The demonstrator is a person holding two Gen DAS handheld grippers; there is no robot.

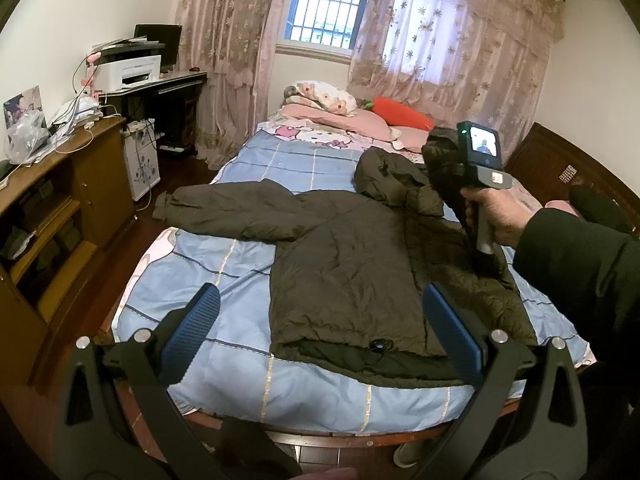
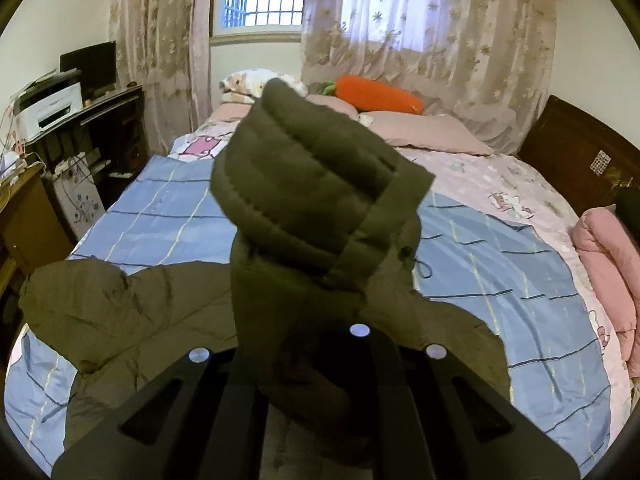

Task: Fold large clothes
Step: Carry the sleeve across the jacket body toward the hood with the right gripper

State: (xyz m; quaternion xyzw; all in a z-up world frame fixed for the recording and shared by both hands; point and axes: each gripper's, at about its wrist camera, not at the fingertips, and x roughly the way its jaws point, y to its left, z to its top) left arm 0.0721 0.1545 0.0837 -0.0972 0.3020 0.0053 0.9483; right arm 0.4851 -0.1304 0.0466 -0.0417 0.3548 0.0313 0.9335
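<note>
The jacket (image 1: 344,264) lies across the bed (image 1: 224,368), pillows (image 1: 352,120) behind it.

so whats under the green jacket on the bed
The green jacket lies on a blue checked quilt, which shows all around it. The quilt beneath it is covered. One sleeve is lifted off the bed, clamped in the right hand-held gripper.

We see soft daylight from the barred window (image 1: 326,0), blown out through the right curtain (image 1: 448,40) — room otherwise dim. Strong fisheye bending, dark vignetted corners. Right wrist view: jacket sleeve (image 2: 316,196) close, slightly blurred — shadows faint.
</note>
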